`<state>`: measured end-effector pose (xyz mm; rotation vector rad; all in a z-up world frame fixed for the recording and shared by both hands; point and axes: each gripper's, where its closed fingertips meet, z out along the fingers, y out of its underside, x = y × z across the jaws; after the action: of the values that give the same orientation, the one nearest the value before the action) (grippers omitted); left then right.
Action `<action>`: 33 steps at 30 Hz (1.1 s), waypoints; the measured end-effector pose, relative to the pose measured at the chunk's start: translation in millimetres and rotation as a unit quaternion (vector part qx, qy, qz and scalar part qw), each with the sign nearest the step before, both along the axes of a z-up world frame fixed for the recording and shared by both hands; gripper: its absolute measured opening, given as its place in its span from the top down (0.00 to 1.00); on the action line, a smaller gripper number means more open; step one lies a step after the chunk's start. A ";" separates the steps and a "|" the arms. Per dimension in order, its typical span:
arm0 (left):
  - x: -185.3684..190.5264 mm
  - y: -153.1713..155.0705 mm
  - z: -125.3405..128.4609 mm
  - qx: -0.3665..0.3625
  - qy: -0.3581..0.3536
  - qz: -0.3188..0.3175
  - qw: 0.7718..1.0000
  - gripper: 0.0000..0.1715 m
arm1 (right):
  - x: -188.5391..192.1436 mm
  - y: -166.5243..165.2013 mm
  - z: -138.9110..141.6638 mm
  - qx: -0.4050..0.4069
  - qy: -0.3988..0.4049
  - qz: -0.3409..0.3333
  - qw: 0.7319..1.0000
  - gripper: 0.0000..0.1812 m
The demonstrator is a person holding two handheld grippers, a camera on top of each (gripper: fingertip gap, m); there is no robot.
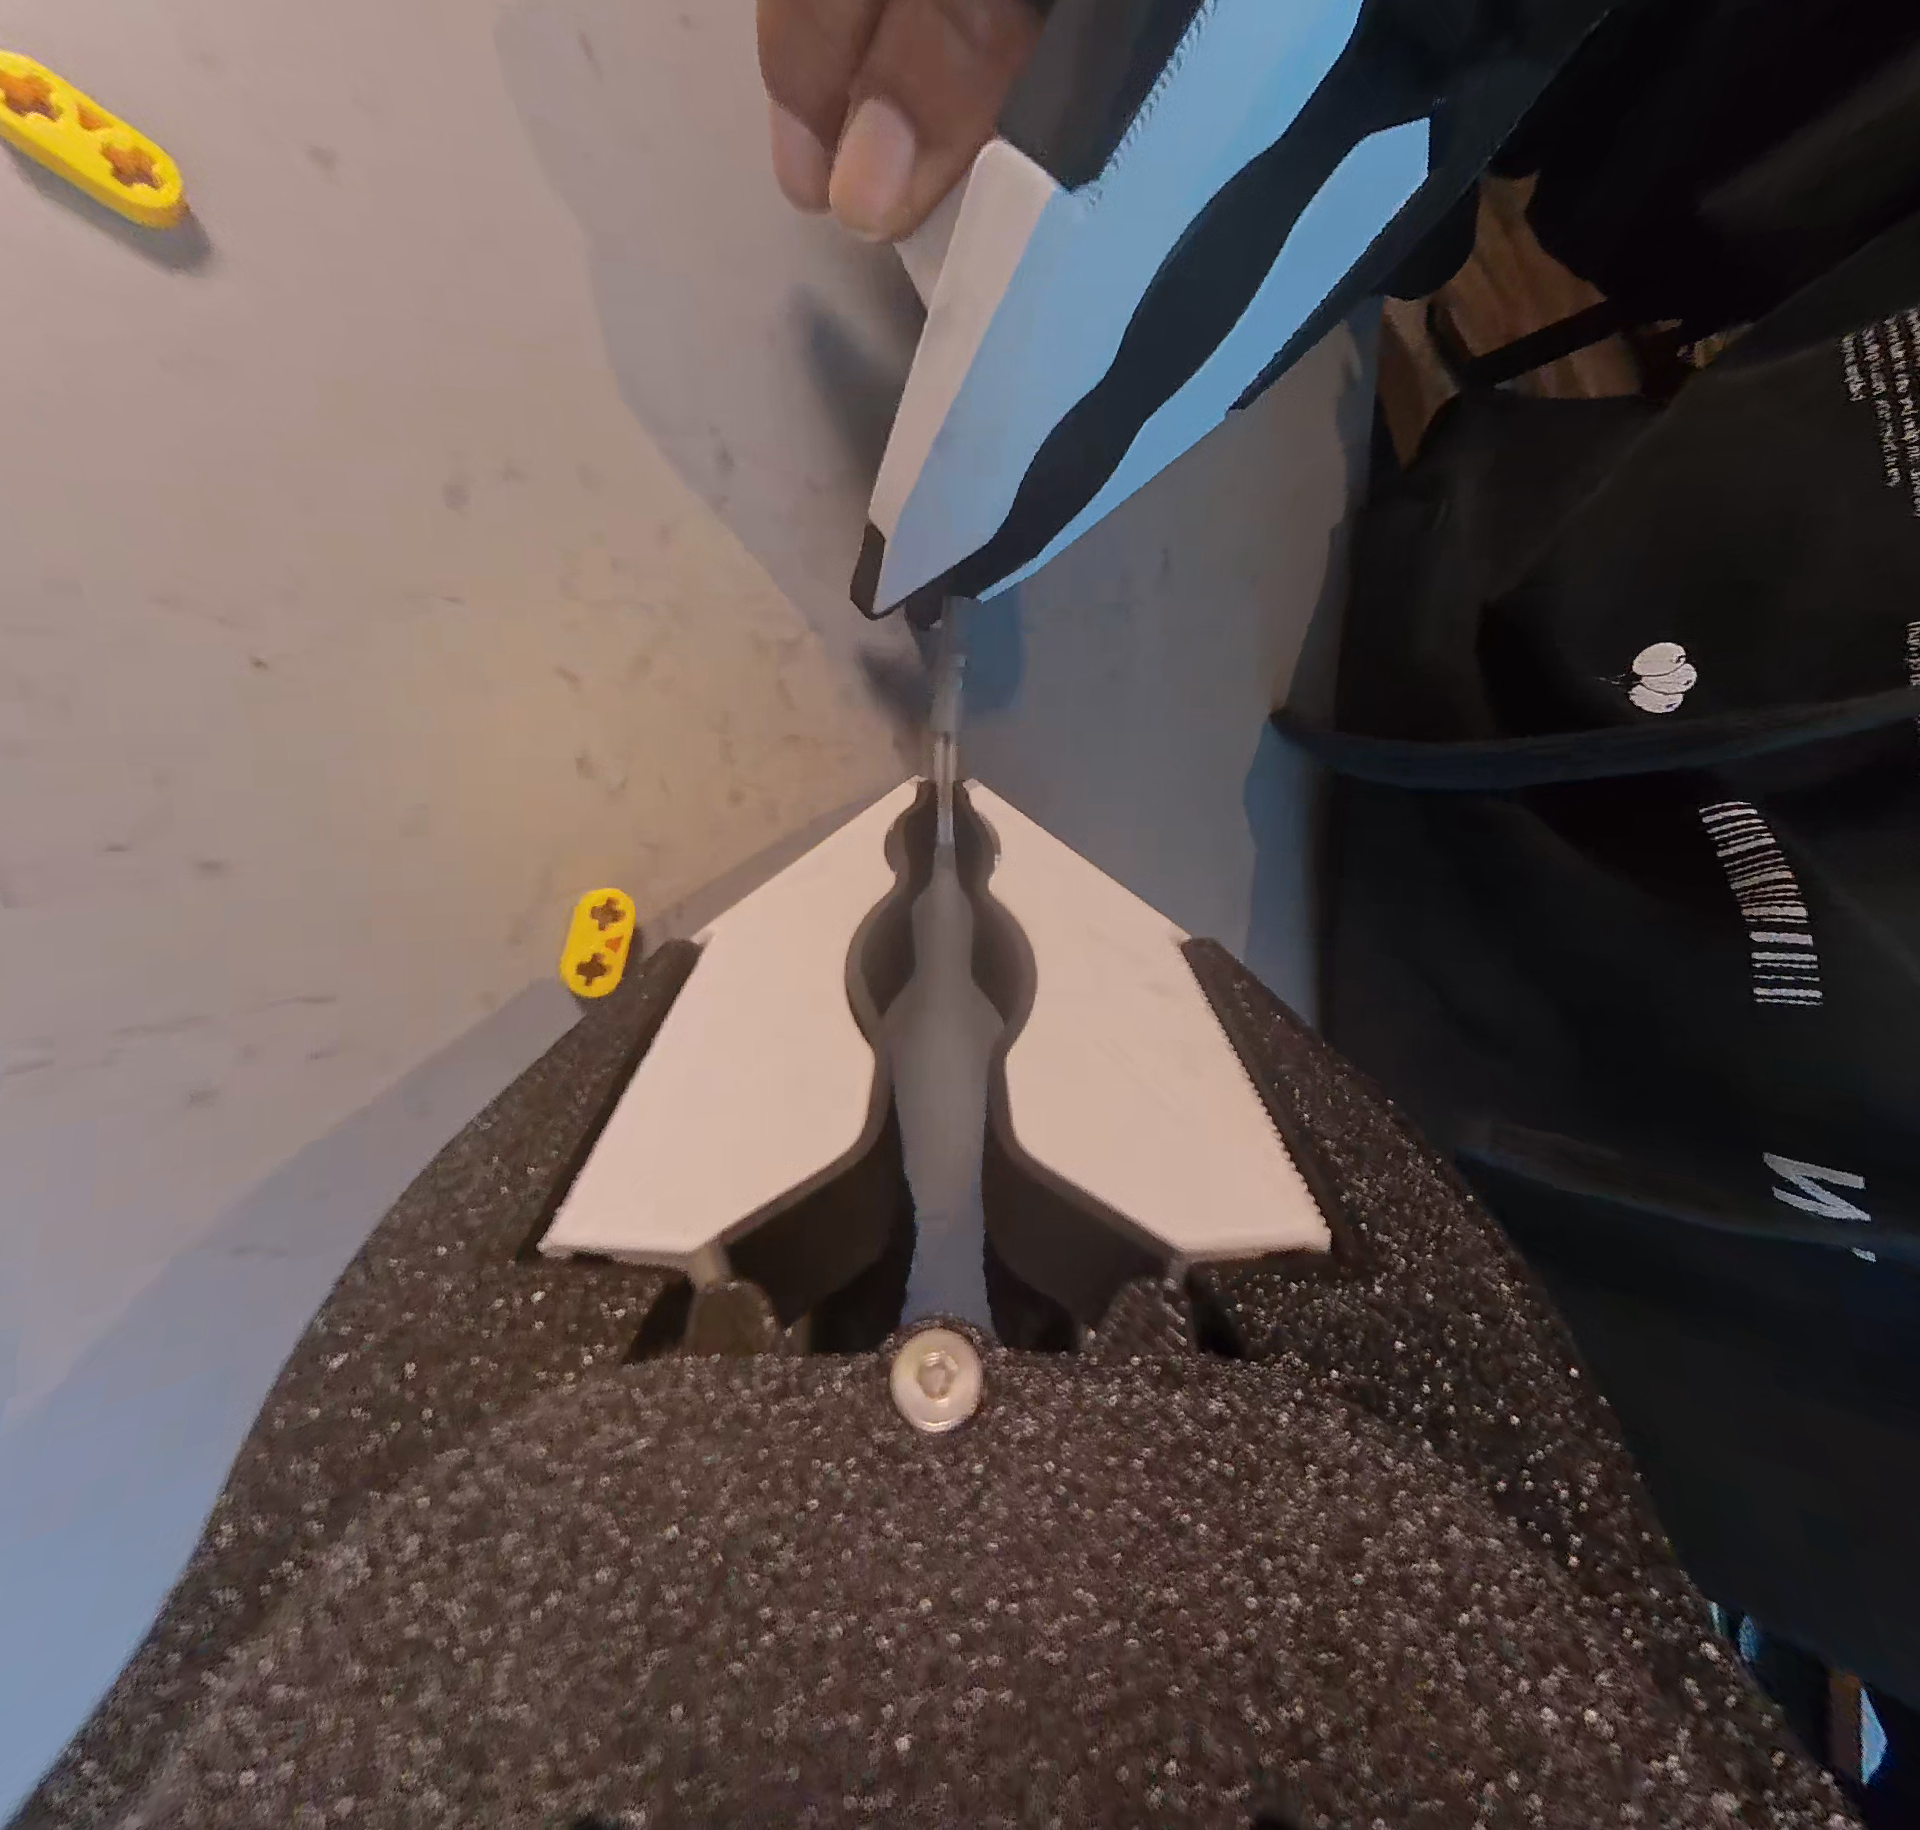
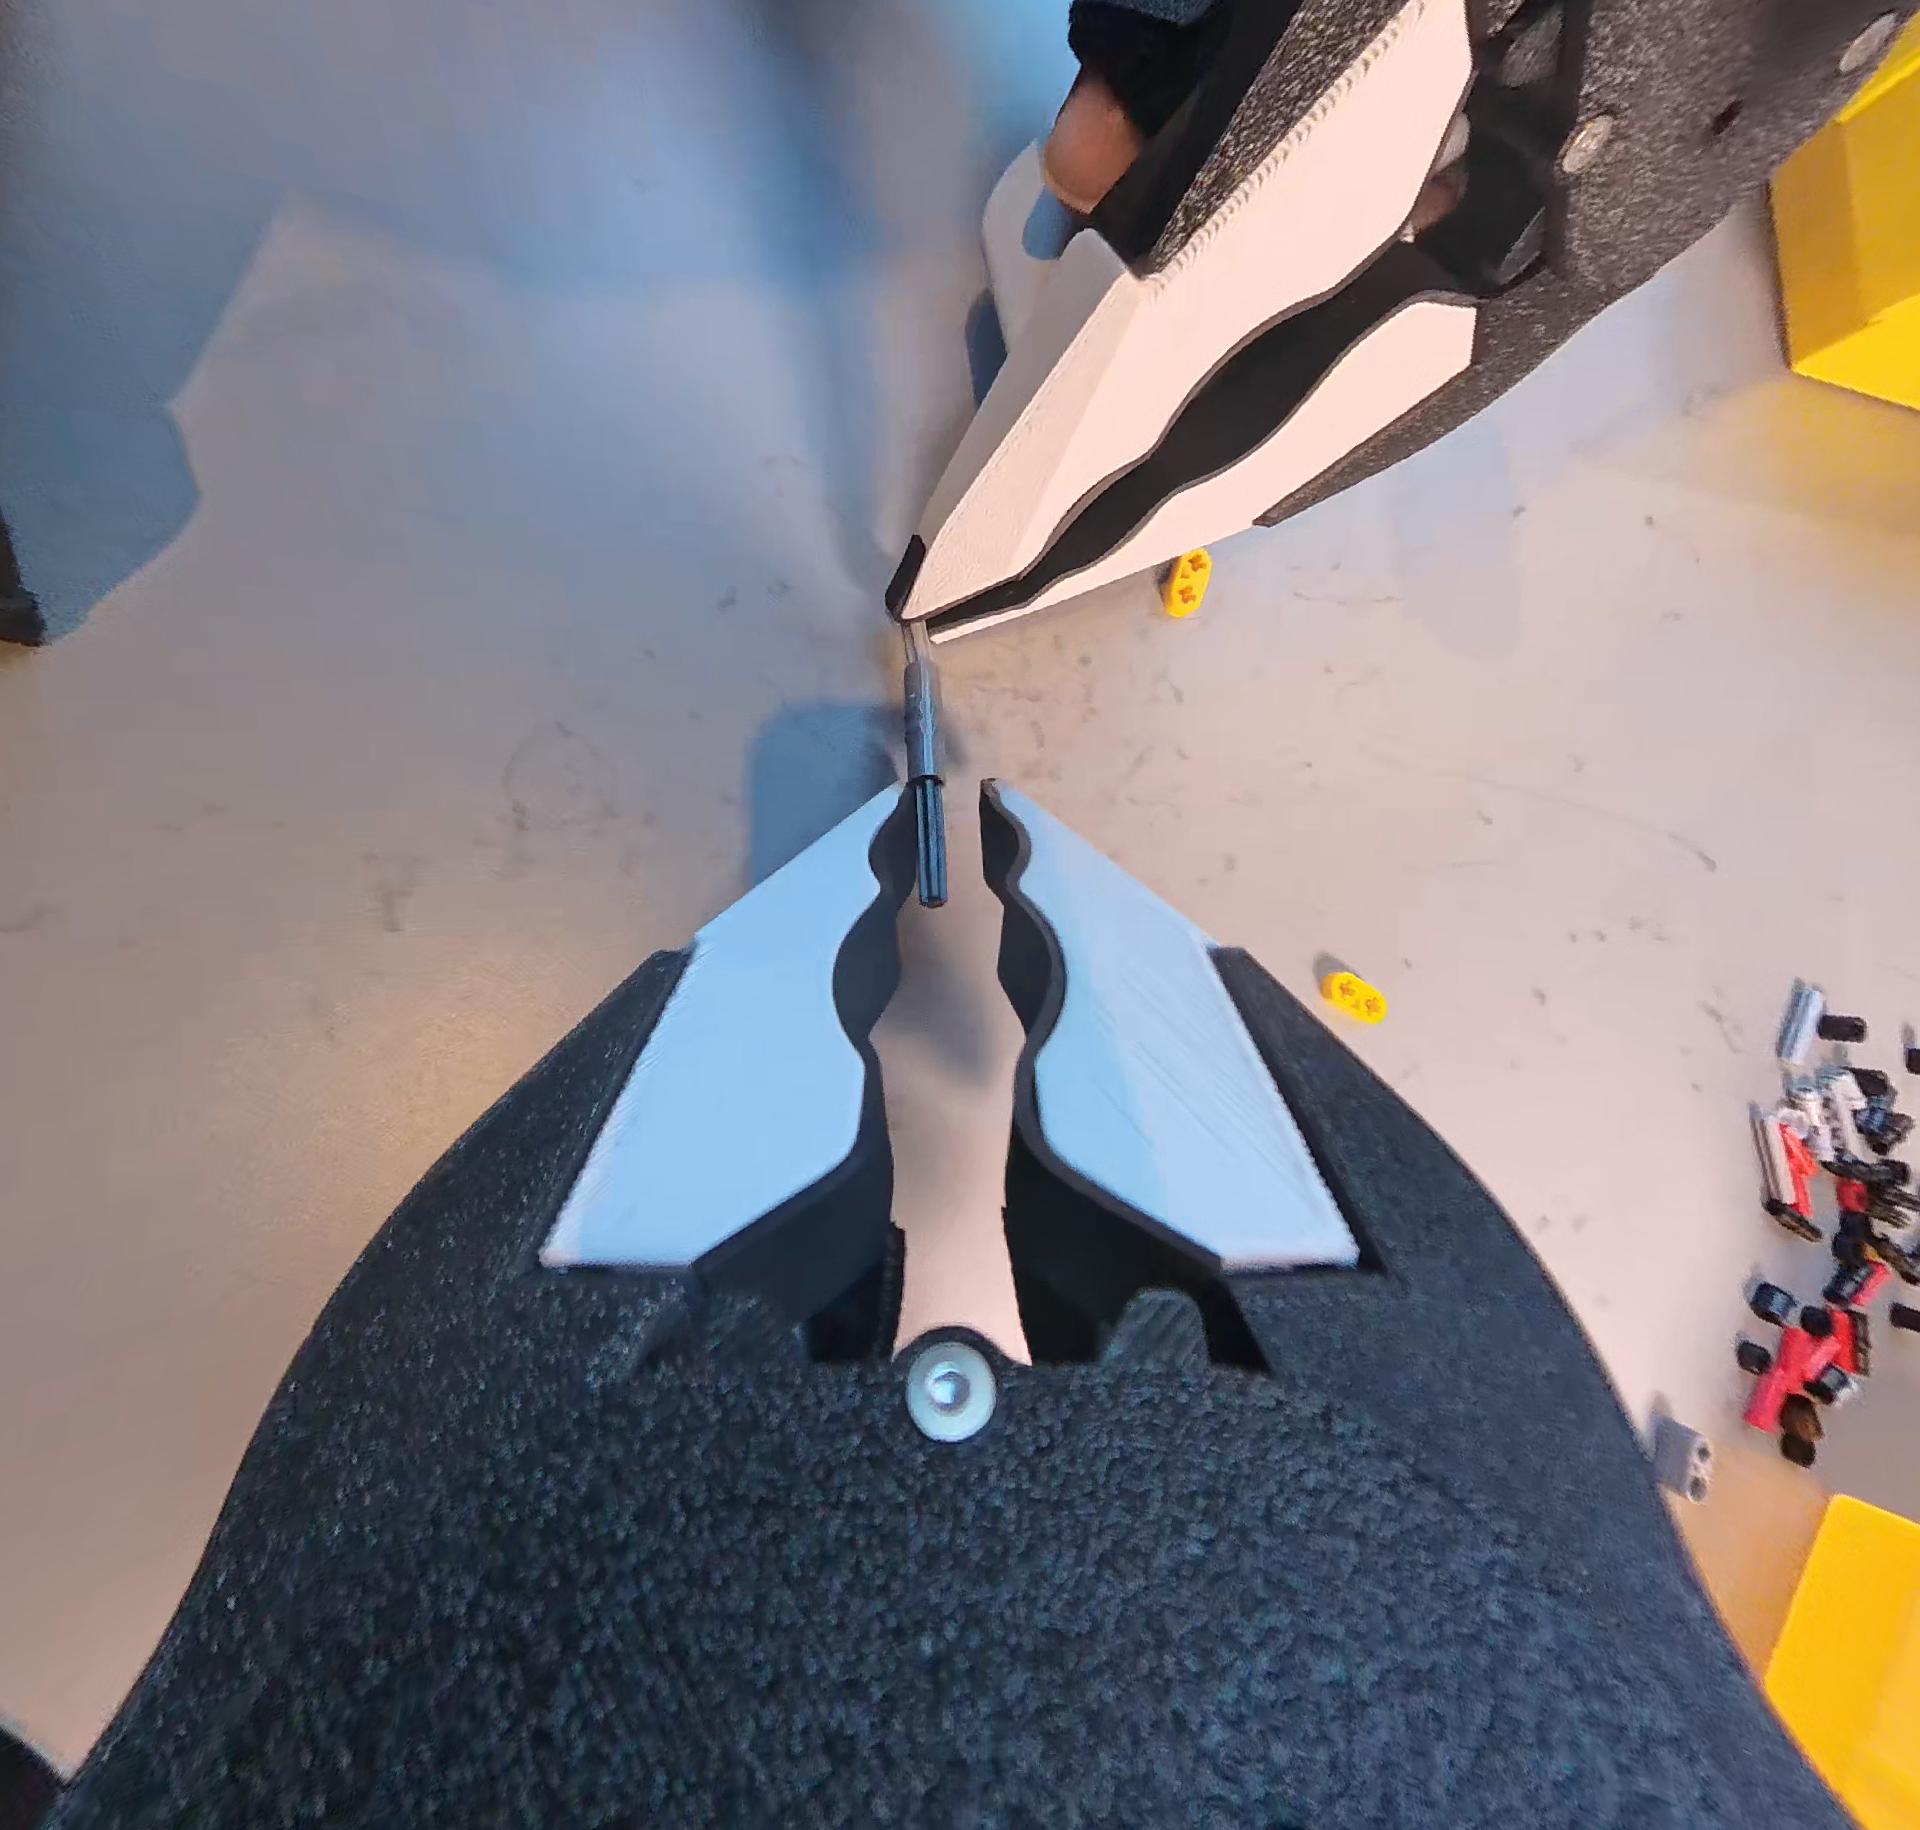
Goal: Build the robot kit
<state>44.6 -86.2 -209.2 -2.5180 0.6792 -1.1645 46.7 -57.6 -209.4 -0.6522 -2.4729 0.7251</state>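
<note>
Noting the left gripper (image 1: 943,793) pinching one end of a thin axle (image 1: 945,700), its fingers drawn together on the rod with no gap showing beside it. Finding the axle held over the pale, scuffed tabletop (image 1: 364,585), running in a straight line from the left gripper's tips to those of the right gripper (image 2: 940,793). Recording its make-up from the right wrist view: a slim light-grey stem at the clamped end, a slightly thicker grey sleeve about the middle, and a black ribbed end. Observing that black end lying between the right gripper's fingers, which are standing apart, the rod sitting close against one inner pad and leaving clear space to the other; not confirming contact. Logging a person's fingers (image 1: 852,118) resting on the right gripper's body, and a dark printed garment (image 1: 1662,741) at the table's edge. Listing loose parts on the tabletop, all well apart from the axle: a long yellow beam (image 1: 88,133), a short yellow beam (image 1: 597,941), another short yellow piece (image 2: 1354,996), a heap of red, black and grey parts (image 2: 1829,1209), and two yellow boxes (image 2: 1860,263) at the margin.
</note>
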 end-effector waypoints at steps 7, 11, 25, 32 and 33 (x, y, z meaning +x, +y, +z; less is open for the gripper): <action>-0.3 -1.2 -0.7 -0.001 0.013 -0.008 1.000 0.99 | 2.1 -7.4 3.7 -0.063 -0.029 0.004 0.998 0.92; 0.6 -0.7 -0.8 0.000 0.019 -0.018 1.000 0.99 | 5.5 -10.4 1.2 -0.071 -0.043 0.009 0.996 0.91; 3.9 -0.2 -0.2 -0.006 0.031 -0.017 0.999 1.00 | 2.1 -14.8 -2.0 -0.047 -0.048 0.016 0.998 0.98; 6.6 0.1 0.6 -0.023 0.038 -0.019 0.999 1.00 | 2.0 -15.5 -2.4 0.012 -0.073 0.031 0.997 0.98; 6.8 0.6 0.9 -0.028 0.035 -0.015 0.999 1.00 | 1.8 -15.6 -2.5 0.015 -0.077 0.031 0.996 0.98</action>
<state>51.4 -85.6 -208.3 -2.6146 0.7140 -1.1267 48.5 -73.2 -211.9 -0.6442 -2.6497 0.6838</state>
